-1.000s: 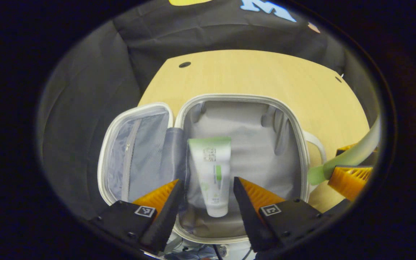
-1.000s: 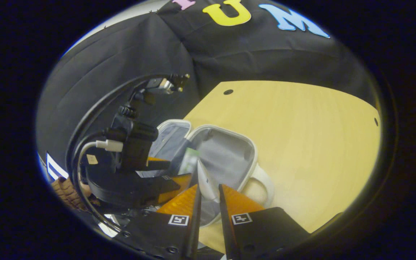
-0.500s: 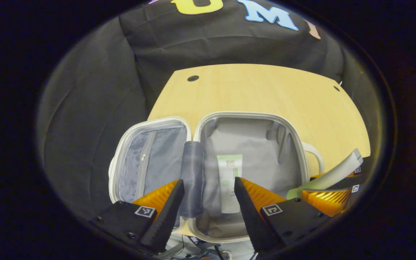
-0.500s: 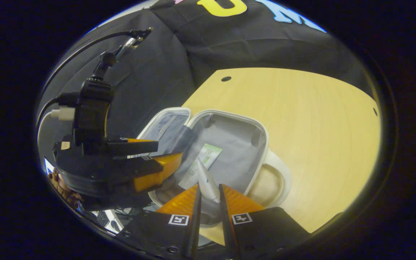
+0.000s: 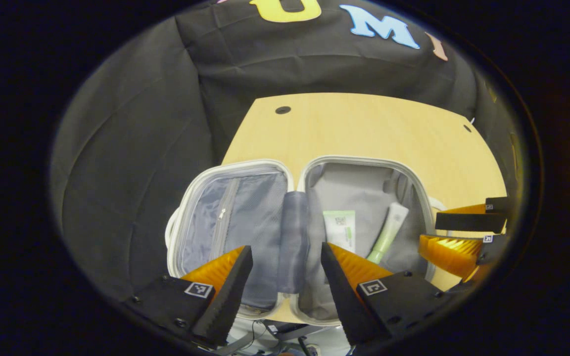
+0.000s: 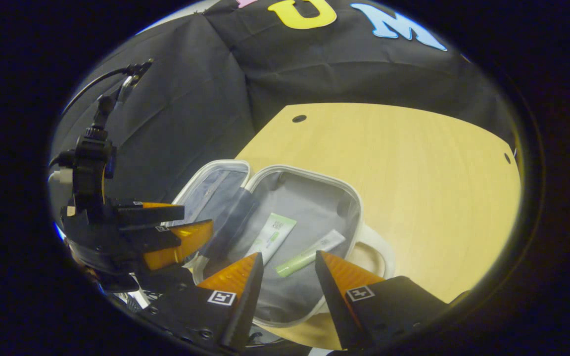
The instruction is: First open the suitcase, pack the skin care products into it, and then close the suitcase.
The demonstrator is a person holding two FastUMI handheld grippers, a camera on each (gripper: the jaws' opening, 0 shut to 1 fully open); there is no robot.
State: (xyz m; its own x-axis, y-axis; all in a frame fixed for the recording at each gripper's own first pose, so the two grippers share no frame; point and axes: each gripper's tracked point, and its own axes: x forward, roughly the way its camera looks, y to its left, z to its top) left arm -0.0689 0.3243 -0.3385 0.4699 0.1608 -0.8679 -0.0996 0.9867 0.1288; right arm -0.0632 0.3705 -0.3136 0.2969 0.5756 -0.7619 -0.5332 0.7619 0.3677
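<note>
Two grippers hang above the open suitcase [image 5: 359, 163], and both have their fingers spread with nothing between them. In the left gripper view the left gripper [image 5: 285, 257] hovers over the near edge of the case, its fingers framing the grey fabric hinge strip [image 5: 292, 237] that joins the two halves. The right gripper [image 5: 455, 232] shows at the right edge of that view, beside the case's right rim, its fingers parted and empty. In the right gripper view the right gripper [image 6: 287, 267] sits over the near corner of the main compartment, and the left gripper [image 6: 166, 230] appears at the left, with a cable running up from its body. Inside the main compartment, on the grey lining, lie two skin care products: a white tube with green print [image 5: 340, 228] [image 6: 271, 237] and, just to its right, a slim pale-green tube [image 5: 388, 232] [image 6: 309, 253], lying at an angle to it. The lid half [image 5: 230, 217], with its mesh pocket and zipper, lies flat open to the left of the main compartment. A white handle [image 6: 376, 249] sticks out from the case's right side. The suitcase rests on a light wooden table [image 6: 413, 173], near its front left corner.
</note>
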